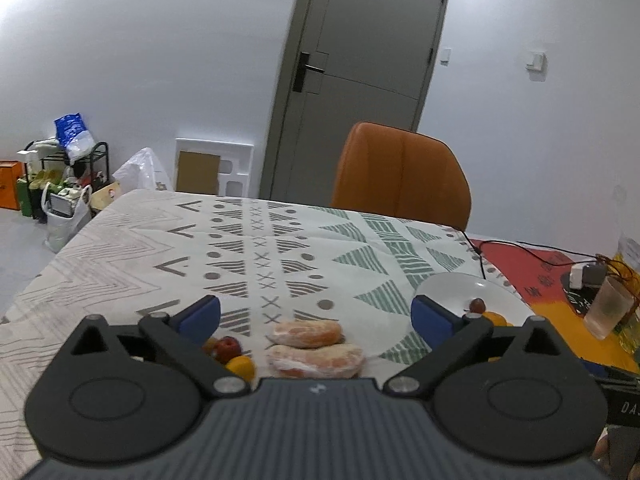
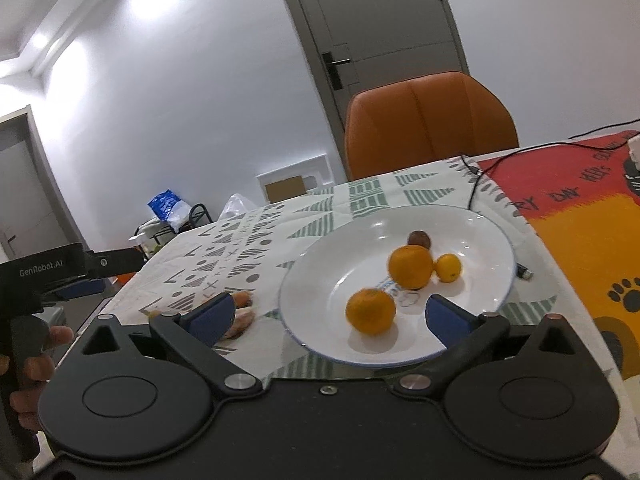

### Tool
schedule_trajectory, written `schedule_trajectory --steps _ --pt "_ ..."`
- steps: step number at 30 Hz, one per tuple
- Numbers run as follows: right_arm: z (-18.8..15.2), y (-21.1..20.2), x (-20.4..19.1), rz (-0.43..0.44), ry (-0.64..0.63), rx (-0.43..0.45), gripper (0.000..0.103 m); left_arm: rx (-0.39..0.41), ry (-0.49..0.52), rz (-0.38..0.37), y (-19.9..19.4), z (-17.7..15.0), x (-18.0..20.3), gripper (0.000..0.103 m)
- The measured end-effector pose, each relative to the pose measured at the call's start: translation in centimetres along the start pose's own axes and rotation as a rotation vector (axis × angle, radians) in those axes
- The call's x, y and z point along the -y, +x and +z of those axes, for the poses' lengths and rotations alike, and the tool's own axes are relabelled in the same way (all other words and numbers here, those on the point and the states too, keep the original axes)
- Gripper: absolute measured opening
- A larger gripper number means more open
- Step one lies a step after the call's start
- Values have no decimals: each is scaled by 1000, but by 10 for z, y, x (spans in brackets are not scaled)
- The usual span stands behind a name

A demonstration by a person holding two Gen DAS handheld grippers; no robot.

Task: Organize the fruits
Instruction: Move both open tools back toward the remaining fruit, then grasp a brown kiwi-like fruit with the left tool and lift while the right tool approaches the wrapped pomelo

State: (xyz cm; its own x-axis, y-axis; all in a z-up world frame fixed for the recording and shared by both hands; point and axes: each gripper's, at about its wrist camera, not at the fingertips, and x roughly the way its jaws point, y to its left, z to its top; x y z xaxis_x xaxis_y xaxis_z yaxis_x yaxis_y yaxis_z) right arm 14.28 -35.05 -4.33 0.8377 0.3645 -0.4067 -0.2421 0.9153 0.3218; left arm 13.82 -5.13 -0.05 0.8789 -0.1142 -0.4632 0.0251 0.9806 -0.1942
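Note:
My left gripper (image 1: 315,318) is open and empty above the patterned tablecloth. Two peeled orange pieces (image 1: 314,346) lie between its fingers, near the base. A small red fruit (image 1: 228,349) and a small yellow fruit (image 1: 241,366) lie by its left finger. My right gripper (image 2: 330,316) is open and empty over the near rim of a white plate (image 2: 320,280). The plate holds two oranges (image 2: 371,311) (image 2: 411,266), a small yellow fruit (image 2: 448,267) and a dark round fruit (image 2: 419,239). The plate (image 1: 448,286) also shows at the right of the left wrist view.
An orange chair (image 1: 400,174) stands at the table's far side. A black cable (image 2: 476,184) runs across a red and yellow mat (image 2: 580,220). A plastic cup (image 1: 608,312) and a charger (image 1: 582,274) sit at the right. The left hand-held gripper (image 2: 48,272) shows at the left edge.

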Motion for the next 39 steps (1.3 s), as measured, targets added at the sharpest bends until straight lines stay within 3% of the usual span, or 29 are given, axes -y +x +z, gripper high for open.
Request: schedule_trajectory --steps 9,19,25,34,39 --pt "0 5 -22 47 -31 -7 103 16 -33 78 -15 4 -28 101" --pt "-3 15 -44 94 -66 -30 103 15 -38 91 -18 0 -48 97" --pt "-4 21 -55 119 -76 -46 103 2 -48 84 -14 -7 -59 89" --pt "-4 33 -73 135 -98 -71 103 -38 -87 73 2 -15 -76 67" --pt "-4 43 -82 137 -108 -92 98 -60 -105 57 12 -20 -83 59"
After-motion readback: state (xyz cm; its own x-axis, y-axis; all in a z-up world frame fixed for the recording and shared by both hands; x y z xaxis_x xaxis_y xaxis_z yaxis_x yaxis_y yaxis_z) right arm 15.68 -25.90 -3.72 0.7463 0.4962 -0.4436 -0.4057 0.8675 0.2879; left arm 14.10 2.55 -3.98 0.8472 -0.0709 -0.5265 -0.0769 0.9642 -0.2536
